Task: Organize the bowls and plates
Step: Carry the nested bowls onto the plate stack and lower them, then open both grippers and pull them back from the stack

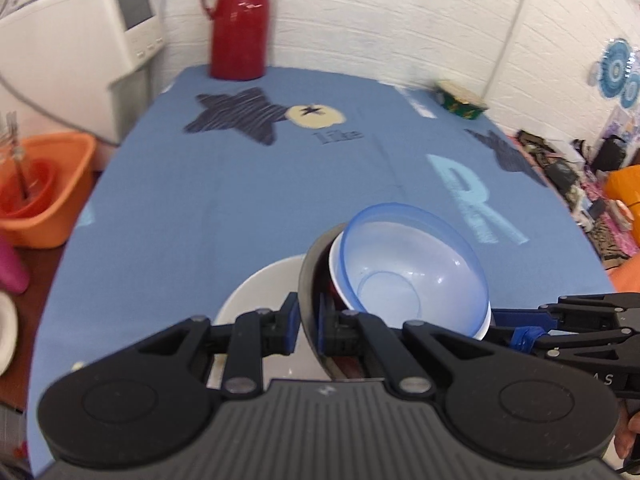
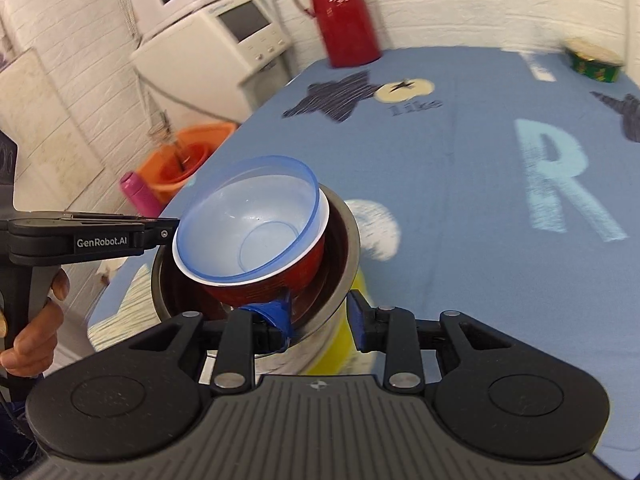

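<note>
Right now my left gripper (image 1: pixel 308 322) pinches the rim of the steel bowl (image 2: pixel 344 248), one finger inside, one outside. My right gripper (image 2: pixel 320 316) straddles that rim opposite, jaws partly apart, not clearly clamped. Nested inside sit a red bowl (image 2: pixel 272 276) and a translucent blue bowl (image 1: pixel 412 264), tilted above the white plate (image 1: pixel 260 292) on the blue tablecloth (image 1: pixel 240 192).

Mostly hidden under the nested bowls (image 1: pixel 400 276): white plate (image 1: pixel 260 292), lower part behind the left gripper (image 1: pixel 308 324). Blurred beyond reading: green tin (image 2: pixel 594 65) at the far edge. Cut off by the frame: orange basin (image 1: pixel 44 196).
</note>
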The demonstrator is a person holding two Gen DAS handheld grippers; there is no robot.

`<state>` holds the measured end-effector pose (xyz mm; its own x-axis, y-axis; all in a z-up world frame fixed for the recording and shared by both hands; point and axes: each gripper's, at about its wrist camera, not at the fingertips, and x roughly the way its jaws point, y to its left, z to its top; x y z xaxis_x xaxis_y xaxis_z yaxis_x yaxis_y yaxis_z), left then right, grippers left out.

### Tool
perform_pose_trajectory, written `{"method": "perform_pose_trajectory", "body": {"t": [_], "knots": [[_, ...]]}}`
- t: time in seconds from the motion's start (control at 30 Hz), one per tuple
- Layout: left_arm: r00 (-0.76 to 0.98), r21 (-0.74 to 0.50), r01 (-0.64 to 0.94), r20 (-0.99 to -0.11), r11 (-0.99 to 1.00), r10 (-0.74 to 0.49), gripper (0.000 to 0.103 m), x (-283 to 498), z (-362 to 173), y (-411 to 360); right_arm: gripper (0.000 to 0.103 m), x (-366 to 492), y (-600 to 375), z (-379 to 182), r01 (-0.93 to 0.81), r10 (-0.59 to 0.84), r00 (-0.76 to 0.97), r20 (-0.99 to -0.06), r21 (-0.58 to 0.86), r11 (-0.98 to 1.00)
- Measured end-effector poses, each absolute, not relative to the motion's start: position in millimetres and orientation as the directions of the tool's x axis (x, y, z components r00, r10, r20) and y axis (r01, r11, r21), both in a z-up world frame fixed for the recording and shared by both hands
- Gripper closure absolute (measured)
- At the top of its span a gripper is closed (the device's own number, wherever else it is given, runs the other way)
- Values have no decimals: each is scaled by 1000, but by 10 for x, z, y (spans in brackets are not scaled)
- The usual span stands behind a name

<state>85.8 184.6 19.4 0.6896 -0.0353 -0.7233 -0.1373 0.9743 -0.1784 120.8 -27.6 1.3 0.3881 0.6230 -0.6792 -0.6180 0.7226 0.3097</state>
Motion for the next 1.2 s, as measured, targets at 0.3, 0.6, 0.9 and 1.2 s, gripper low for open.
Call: {"method": "perform_pose_trajectory", "body": {"t": [0.3,0.6,0.9,1.2], "knots": [[659,-211,-175,-751,962,-45,103,678,-123,2076,86,1079,-20,-113,-645,586,367,-722,257,720],[678,-216,-212,-735,953,-16,94,663,-74,2128,86,1115,-16,-174,-645,616,289,-733,326,691],[763,-237,-273,-643,932,60,42,508,235,2216,84,1019,-634,122,-508,603,518,-606,350,787],[846,-241,-227,-528,944,68,36,302,445,1502,81,1006,-864,-167,-368,547,675,-495,417,831]]}}
